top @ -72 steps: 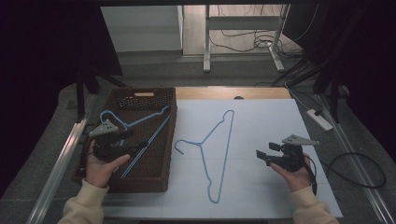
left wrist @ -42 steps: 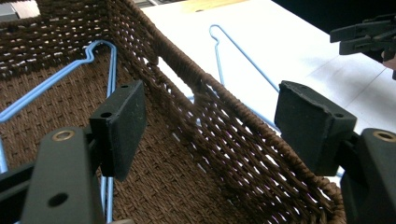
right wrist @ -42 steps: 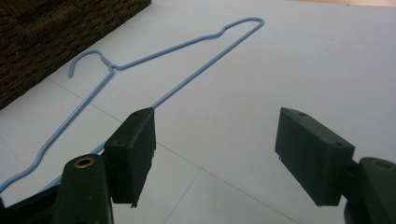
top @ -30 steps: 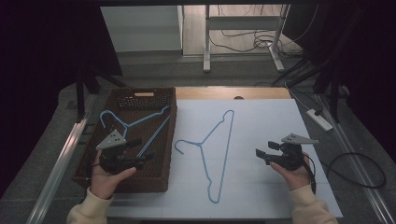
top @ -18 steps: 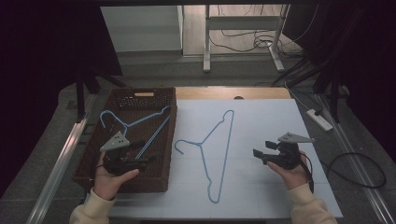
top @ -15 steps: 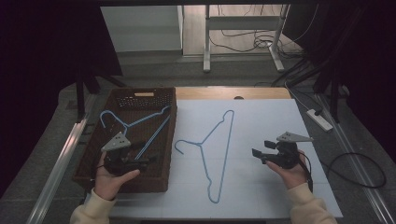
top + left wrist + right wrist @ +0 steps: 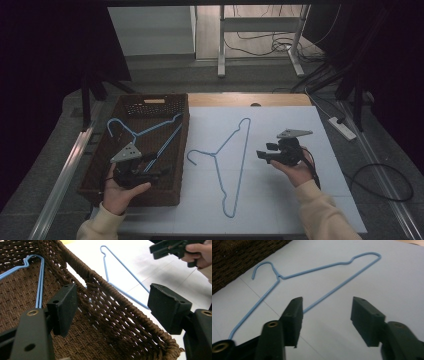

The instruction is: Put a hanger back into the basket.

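Note:
One blue wire hanger lies flat on the white sheet, hook toward the basket. A second blue hanger lies inside the brown wicker basket at the left. My left gripper hovers over the basket's near right part, open and empty; in the left gripper view its jaws straddle the basket wall without touching it. My right gripper floats just right of the table hanger. It is open, its jaws have just been closing, and nothing is between them.
A power strip and cables lie on the floor to the right. A metal rail runs along the table's left side. A desk frame stands behind the table. The basket's corner is near the hanger's hook.
My right hand has slid left toward the hanger on the sheet, and its jaws stand narrower. The left hand drifted slightly toward the basket's near end earlier, then held still.

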The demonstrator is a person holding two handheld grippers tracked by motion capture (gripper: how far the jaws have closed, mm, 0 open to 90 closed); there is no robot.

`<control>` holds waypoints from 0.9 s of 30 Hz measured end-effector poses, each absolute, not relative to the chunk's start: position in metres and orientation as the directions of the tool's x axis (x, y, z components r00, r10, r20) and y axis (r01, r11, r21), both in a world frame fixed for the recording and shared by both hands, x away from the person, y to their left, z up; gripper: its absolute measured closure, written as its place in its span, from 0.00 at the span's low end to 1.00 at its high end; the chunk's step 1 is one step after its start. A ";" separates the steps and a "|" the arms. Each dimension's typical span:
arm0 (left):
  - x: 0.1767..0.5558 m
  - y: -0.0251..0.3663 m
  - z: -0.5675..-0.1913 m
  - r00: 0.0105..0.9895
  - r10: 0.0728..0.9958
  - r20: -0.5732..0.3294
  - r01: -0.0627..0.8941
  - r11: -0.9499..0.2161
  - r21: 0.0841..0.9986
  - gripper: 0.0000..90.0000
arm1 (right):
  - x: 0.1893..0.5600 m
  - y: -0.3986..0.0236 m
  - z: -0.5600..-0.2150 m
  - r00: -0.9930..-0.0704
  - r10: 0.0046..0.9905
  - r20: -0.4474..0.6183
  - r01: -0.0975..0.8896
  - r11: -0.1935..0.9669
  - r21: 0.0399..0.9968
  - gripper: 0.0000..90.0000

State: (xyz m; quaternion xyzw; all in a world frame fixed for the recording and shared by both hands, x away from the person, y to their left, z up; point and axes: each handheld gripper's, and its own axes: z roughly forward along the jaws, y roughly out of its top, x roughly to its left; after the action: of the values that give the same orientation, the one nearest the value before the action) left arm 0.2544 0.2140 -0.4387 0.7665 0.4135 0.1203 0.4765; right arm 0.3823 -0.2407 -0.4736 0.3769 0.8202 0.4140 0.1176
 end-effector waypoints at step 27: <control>0.255 0.207 -0.437 0.645 0.737 -0.200 0.508 -0.218 0.834 0.28 | 0.485 -0.166 -0.506 -0.695 0.718 0.035 0.603 0.556 0.573 1.00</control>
State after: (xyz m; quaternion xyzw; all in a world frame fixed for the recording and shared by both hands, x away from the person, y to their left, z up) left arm 0.2546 0.2066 -0.4372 0.7710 0.4037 0.1203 0.4777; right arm 0.4848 -0.1660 -0.5055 0.3770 0.8760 0.2830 0.1021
